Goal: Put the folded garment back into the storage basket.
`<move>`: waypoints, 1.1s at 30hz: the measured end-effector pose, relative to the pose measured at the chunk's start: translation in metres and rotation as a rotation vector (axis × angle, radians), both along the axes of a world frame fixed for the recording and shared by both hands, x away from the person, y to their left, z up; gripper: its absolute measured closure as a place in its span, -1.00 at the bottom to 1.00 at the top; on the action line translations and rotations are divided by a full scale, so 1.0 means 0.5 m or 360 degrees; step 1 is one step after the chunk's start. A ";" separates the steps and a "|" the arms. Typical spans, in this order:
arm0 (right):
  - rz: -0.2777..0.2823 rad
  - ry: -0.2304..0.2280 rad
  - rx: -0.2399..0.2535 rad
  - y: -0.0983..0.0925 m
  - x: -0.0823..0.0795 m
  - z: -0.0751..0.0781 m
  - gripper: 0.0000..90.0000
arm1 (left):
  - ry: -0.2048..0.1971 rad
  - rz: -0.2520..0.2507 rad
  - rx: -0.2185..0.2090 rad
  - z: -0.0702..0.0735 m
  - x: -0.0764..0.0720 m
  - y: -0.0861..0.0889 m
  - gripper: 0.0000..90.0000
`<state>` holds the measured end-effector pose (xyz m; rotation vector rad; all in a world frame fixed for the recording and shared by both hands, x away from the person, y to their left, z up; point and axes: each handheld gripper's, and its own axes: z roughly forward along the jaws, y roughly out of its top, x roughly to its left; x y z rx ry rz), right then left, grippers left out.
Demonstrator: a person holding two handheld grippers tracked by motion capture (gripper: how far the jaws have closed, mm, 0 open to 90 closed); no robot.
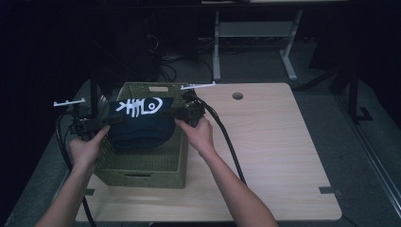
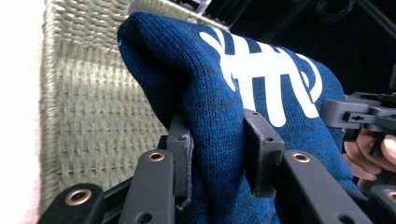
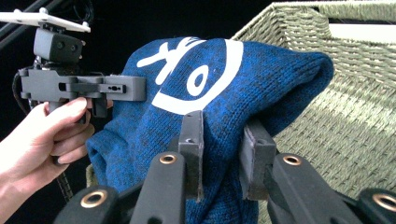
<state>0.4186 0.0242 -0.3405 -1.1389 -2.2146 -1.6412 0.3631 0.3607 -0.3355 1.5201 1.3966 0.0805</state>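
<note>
Hanging between both grippers, the folded blue sweater (image 1: 138,126) sits just above the open basket (image 1: 142,175) on the worktop (image 1: 274,156). The left gripper (image 2: 217,149) fingers are clamped on one end, the right gripper (image 3: 224,149) fingers on the other. I judge it near done: lowering and letting go remain. No readable writing, just a white fishbone print (image 1: 140,108).

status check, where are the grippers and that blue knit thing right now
Left gripper and right gripper both clamped on the blue knit garment, one at each side. Garment held over the green woven basket. Nothing in the way.
</note>
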 end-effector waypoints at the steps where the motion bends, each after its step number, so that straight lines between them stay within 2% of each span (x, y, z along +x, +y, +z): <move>1: -0.0006 -0.0001 -0.0013 0.003 -0.001 -0.003 0.62 | 0.0019 -0.0002 0.0021 -0.003 0.003 0.001 0.49; 6: -0.0009 -0.0010 -0.0108 0.013 -0.003 -0.023 0.62 | 0.0053 0.0009 0.0081 -0.015 0.009 0.001 0.48; 9: -0.0022 -0.0006 -0.0131 0.015 -0.005 -0.034 0.62 | 0.0082 0.0006 0.0108 -0.021 0.012 -0.004 0.46; 11: -0.0019 -0.0022 -0.0178 0.017 -0.008 -0.041 0.62 | 0.0098 0.0002 0.0152 -0.025 0.014 -0.008 0.46; 20: -0.0031 -0.0018 -0.0247 0.018 -0.015 -0.059 0.61 | 0.0157 -0.0038 0.0238 -0.038 0.019 -0.021 0.42; 26: -0.0044 -0.0062 -0.0310 0.018 -0.020 -0.064 0.58 | 0.0173 -0.0054 0.0326 -0.045 0.024 -0.032 0.38; 29: -0.0047 -0.0080 -0.0351 0.019 -0.024 -0.065 0.49 | 0.0180 -0.0036 0.0403 -0.048 0.027 -0.037 0.27; 31: -0.0086 -0.0112 -0.0390 0.020 -0.027 -0.063 0.27 | 0.0153 0.0008 0.0476 -0.047 0.027 -0.038 0.11; 33: -0.0121 -0.0164 -0.0413 0.017 -0.032 -0.056 0.24 | 0.0132 0.0025 0.0505 -0.046 0.026 -0.040 0.09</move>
